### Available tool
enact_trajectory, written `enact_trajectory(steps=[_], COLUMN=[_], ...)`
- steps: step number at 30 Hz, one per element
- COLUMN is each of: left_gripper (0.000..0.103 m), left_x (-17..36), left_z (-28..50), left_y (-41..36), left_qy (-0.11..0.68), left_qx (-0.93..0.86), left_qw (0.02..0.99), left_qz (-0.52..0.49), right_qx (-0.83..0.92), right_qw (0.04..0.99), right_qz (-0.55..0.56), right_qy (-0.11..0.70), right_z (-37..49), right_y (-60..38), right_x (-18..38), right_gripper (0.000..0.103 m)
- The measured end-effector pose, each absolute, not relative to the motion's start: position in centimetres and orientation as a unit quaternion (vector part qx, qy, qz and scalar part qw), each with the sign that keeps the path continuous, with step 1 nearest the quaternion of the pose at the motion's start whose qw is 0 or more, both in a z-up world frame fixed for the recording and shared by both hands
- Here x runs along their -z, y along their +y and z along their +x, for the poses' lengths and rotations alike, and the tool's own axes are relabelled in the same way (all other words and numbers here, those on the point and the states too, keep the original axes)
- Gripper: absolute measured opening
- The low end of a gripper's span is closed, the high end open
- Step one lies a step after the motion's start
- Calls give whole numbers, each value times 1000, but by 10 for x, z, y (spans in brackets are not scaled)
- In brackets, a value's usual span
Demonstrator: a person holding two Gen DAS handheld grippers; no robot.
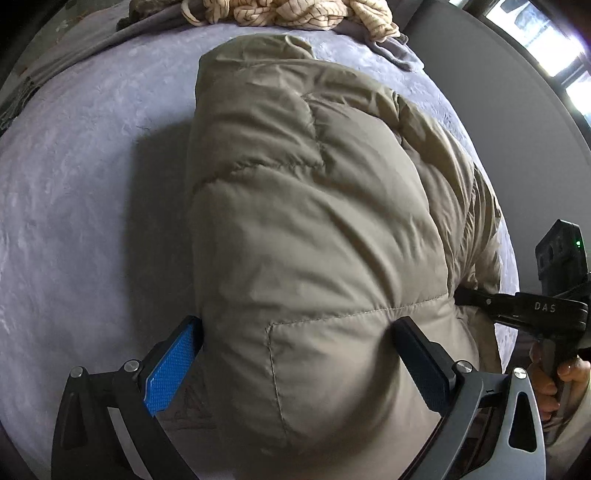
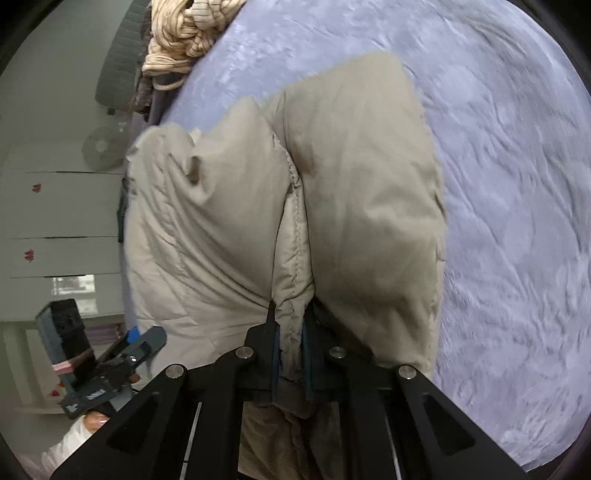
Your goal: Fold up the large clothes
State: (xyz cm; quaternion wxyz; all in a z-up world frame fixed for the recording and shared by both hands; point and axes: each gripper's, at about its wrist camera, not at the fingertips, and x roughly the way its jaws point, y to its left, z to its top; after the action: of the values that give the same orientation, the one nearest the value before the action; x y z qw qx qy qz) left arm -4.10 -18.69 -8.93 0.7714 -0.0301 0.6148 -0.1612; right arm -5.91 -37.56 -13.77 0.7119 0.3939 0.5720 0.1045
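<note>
Puffing between both jaws: jacket (image 1: 314, 206).

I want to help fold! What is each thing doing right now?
puffy jacket: bunched up, lifted over the bed
left gripper: wide open around the jacket
right gripper: shut, pinching a jacket edge
bed cover: spread flat
striped cloth: crumpled in a heap

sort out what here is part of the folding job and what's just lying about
In the job:
- tan puffer jacket
- left claw, wide around the jacket
- right claw, pinching a jacket edge

Lying about:
- cream striped cloth
- grey garment
- lavender bedspread
</note>
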Motion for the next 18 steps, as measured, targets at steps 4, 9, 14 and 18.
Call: enact_trajectory(steps=[4, 9, 14, 18], left_gripper=[103, 103, 103, 103], left_x=[85, 77, 74, 73], left_z=[-37, -35, -29, -25], left_y=[-184, -175, -166, -160], left_qy=[619, 617, 620, 618], left_qx=[165, 169, 176, 184], left_qw=[767, 768, 764, 764], left_qz=[-26, -19, -12, -7], right_qx=[-94, -53, -8, 19], right_qw=[705, 732, 750, 757], right_qz=[410, 358, 334, 334], right_qy=[571, 578, 571, 561], right_z=[-63, -74, -89, -102], right_y=[-377, -374, -374, -371], right_x=[142, 117, 98, 87], right_gripper=[10, 11, 16, 33])
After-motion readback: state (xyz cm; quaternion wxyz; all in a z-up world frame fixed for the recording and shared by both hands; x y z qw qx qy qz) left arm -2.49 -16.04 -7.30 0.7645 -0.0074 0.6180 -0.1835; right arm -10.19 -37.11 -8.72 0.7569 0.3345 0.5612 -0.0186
